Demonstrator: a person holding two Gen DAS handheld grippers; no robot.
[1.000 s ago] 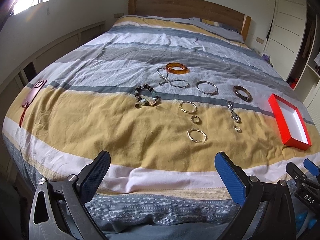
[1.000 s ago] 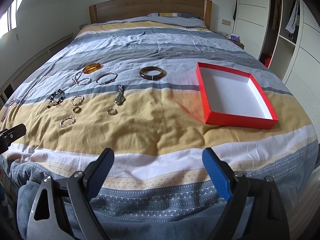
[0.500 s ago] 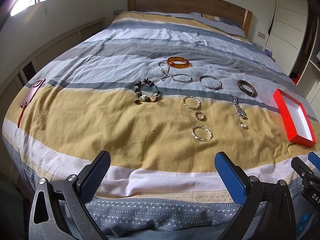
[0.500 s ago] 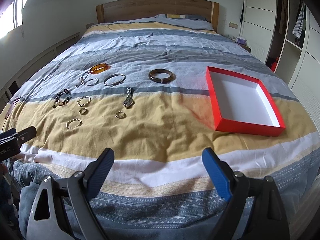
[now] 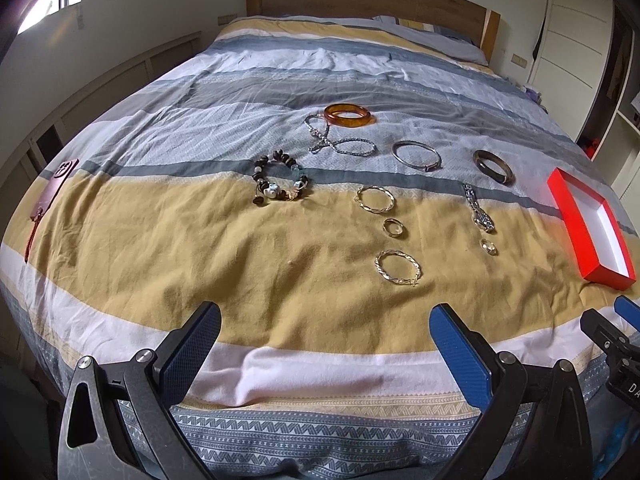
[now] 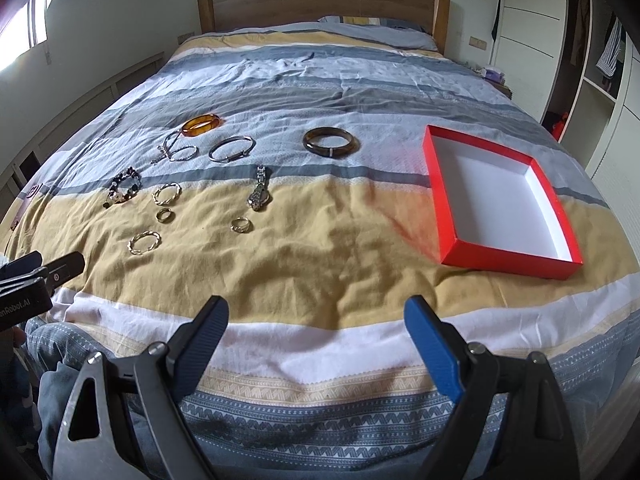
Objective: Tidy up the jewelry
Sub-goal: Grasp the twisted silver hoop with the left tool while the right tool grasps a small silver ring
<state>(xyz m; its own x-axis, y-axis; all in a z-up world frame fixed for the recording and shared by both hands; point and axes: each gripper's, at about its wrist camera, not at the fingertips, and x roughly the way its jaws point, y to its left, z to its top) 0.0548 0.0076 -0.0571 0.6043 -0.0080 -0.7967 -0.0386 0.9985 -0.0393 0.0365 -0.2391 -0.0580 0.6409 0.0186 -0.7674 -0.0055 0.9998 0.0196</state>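
Several pieces of jewelry lie spread on a striped bed. Among them are an amber bangle [image 5: 346, 115], a beaded bracelet [image 5: 280, 178], a twisted gold bangle [image 5: 398, 267], a dark bangle [image 6: 329, 142], a silver watch [image 6: 259, 195] and a small ring [image 6: 241, 224]. An empty red box [image 6: 444, 196] with a white inside rests on the bed's right side, also seen as the red box [image 5: 572, 220] in the left wrist view. My left gripper [image 5: 324, 346] and right gripper [image 6: 316, 336] both hover open over the bed's near edge, holding nothing.
A pink phone [image 5: 56, 188] with a red strap lies at the bed's left edge. A wooden headboard [image 6: 320, 6] stands at the far end. White wardrobes [image 6: 532, 36] line the right wall. A person's blue-trousered leg [image 6: 60, 344] shows at lower left.
Both grippers have moved forward and a little higher over the bed, so the jewelry and the red box look closer. Nothing on the bed has moved.
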